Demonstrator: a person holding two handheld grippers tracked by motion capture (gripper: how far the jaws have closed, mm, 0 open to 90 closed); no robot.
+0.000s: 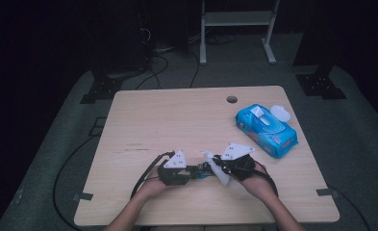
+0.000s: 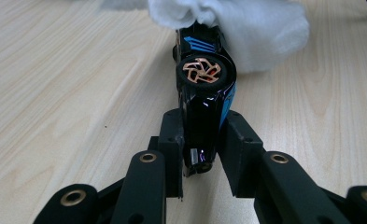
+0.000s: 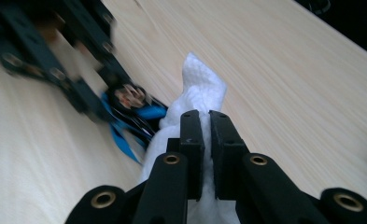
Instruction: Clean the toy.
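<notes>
A toy car (image 2: 203,100), glossy black with blue trim and a copper-coloured wheel, sits near the front edge of the wooden worktop (image 1: 177,115), clamped on its side between the closed jaws of the left gripper (image 2: 201,140). The right gripper (image 3: 206,140), just right of the car, pinches a white wet wipe (image 3: 197,91) in nearly closed jaws and presses it against the car's far end. Well behind and to the right of the car lies a blue wipes pack (image 1: 266,130), its lid open. The wiping looks under way: one end is covered by the cloth, while the wheel side nearest the left gripper still seems untouched.
</notes>
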